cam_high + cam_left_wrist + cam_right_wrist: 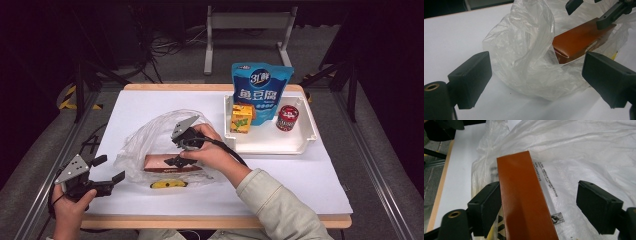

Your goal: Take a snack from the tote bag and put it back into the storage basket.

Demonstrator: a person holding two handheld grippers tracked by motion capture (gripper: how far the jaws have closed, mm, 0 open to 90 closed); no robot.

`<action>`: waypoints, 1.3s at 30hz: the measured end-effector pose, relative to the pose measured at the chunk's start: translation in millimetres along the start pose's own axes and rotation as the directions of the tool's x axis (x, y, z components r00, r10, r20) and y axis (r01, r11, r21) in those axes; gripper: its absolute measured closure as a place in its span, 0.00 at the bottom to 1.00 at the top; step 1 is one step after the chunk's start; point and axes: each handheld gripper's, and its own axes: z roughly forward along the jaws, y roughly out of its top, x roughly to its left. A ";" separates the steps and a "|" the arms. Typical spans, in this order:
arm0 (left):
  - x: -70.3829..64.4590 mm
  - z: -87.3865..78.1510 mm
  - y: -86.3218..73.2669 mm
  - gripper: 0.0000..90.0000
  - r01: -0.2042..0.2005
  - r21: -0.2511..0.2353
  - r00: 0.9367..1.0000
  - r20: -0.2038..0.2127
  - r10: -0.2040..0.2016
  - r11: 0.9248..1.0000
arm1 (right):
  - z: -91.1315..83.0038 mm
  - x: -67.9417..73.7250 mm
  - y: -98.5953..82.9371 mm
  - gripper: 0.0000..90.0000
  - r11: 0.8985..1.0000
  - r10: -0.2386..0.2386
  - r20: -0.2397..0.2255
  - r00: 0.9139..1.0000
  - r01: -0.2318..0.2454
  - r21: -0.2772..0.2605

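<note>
The person was packing goods into a thin plastic bag [150,145] that lay crumpled on the white bench [310,175]. The step in hand seemed to be putting the long brown box [172,162] into the bag. The box lay flat in the open mouth of the bag, near the front edge of the bench, with a small yellow packet [169,184] just beside it.

The right gripper [176,161] hovered above the box. Its fingers [487,206] were wide open; one of them touched the side of the box, the other stood well apart from it, so nothing was held. I judged that the box was just released, or about to be grasped; I could not tell which.

The left gripper [112,170] waited near the left side of the bag, its fingers [472,75] also wide open and empty.

The next move probably called for the left fingers to pinch the bag's edge and lift it, while the right hand went to the white tray [270,145] for another item.
</note>
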 end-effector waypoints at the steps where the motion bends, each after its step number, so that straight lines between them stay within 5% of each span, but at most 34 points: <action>1: 0.0 0.0 0.0 0.11 0.000 0.000 1.000 0.000 0.000 1.000 | 0.7 0.1 -0.5 0.23 1.000 0.003 -0.002 1.000 -0.003 0.005; 39: 0.7 0.3 0.3 0.11 0.005 -0.004 1.000 0.006 -0.005 1.000 | 26.9 1.7 -15.4 0.22 0.983 -0.042 -0.033 0.999 0.047 0.177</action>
